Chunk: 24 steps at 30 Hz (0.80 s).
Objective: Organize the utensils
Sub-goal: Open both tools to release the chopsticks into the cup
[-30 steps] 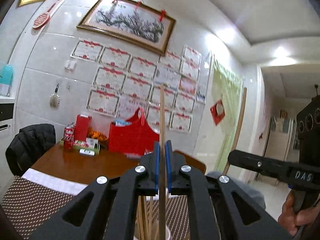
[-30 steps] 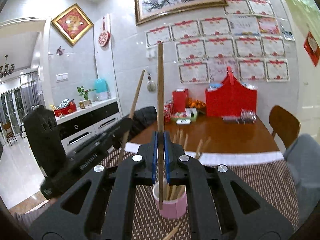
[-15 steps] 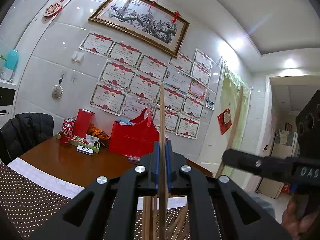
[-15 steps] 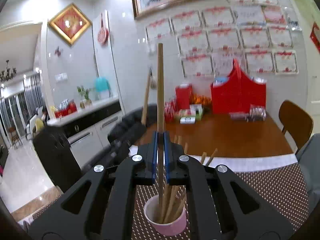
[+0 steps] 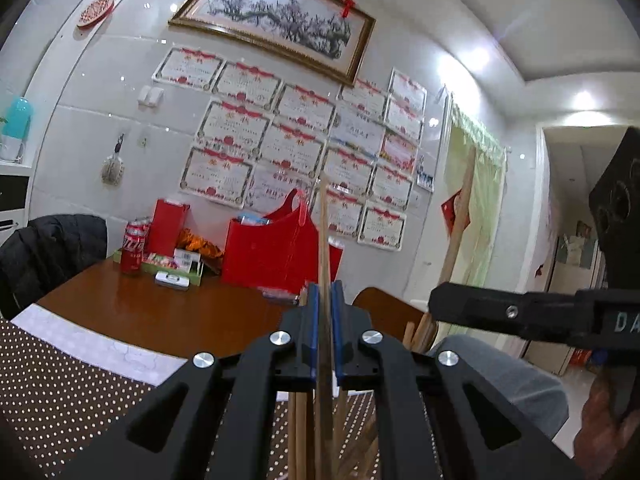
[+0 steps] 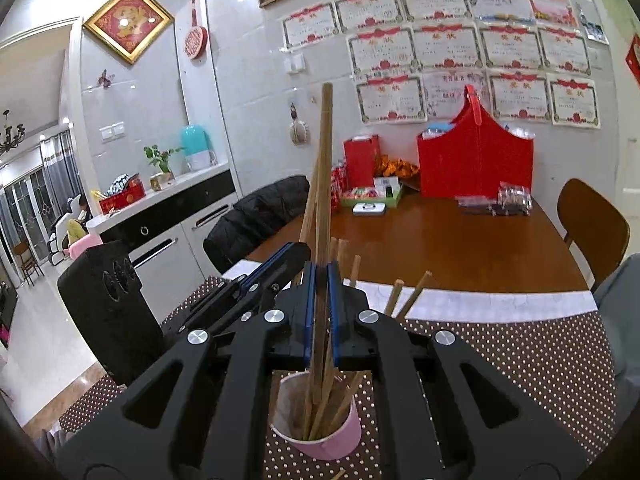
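Your right tool (image 6: 321, 312) is clamped on 1 upright chopstick (image 6: 325, 184), its lower end inside the pink cup (image 6: 320, 436) on the desk's (image 6: 460, 248) dotted mat (image 6: 520, 364). Your left tool (image 5: 325, 332) pinches another chopstick (image 5: 323, 232).

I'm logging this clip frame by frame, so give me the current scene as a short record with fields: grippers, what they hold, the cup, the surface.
left gripper: shut on an upright chopstick
right gripper: shut on a chopstick, its lower end inside the cup
cup: pink, upright, already holding several chopsticks
surface: brown dotted mat on a wooden table
background: red bag, black jacket on a chair
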Available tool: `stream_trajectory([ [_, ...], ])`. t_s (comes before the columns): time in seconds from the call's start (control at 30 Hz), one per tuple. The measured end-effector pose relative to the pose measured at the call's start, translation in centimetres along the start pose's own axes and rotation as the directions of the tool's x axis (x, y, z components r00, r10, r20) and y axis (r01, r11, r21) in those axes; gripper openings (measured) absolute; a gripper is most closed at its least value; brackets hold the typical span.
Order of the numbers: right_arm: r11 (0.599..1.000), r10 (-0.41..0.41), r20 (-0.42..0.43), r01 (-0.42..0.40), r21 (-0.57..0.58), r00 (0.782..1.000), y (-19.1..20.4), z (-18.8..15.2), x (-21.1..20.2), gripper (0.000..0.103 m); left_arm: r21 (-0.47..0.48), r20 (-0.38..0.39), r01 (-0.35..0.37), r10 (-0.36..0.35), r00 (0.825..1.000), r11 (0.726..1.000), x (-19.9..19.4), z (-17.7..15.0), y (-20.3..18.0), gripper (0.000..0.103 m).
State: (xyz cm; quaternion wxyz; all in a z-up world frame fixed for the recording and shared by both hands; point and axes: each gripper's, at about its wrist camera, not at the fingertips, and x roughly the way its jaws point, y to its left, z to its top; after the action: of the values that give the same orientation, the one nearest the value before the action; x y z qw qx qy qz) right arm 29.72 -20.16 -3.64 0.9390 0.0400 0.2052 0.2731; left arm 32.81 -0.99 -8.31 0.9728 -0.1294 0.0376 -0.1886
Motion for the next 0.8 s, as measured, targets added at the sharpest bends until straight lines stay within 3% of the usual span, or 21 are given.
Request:
stream_trajectory([
  [0.17, 1.0, 0.006, -0.022, -0.005, 0.022, 1.0, -0.5, -0.2, 0.3, 0.007, -0.005, -0.005, -0.011, 0.011, 1.0, 1.0, 0.1, -0.3, 0.5, 0.006],
  [0.57, 1.0, 0.01, -0.016, -0.01, 0.011, 1.0, -0.2, 0.0, 0.2, 0.007, -0.012, 0.053, 0.045, -0.044, 0.998, 0.999, -0.7, 1.6, -0.1, 0.006],
  [0.8, 1.0, 0.014, -0.014, -0.014, 0.017, 1.0, -0.5, 0.1, 0.2, 0.007, 0.042, 0.014, 0.009, -0.01, 1.0, 0.999, 0.6, 0.7, -0.5, 0.006],
])
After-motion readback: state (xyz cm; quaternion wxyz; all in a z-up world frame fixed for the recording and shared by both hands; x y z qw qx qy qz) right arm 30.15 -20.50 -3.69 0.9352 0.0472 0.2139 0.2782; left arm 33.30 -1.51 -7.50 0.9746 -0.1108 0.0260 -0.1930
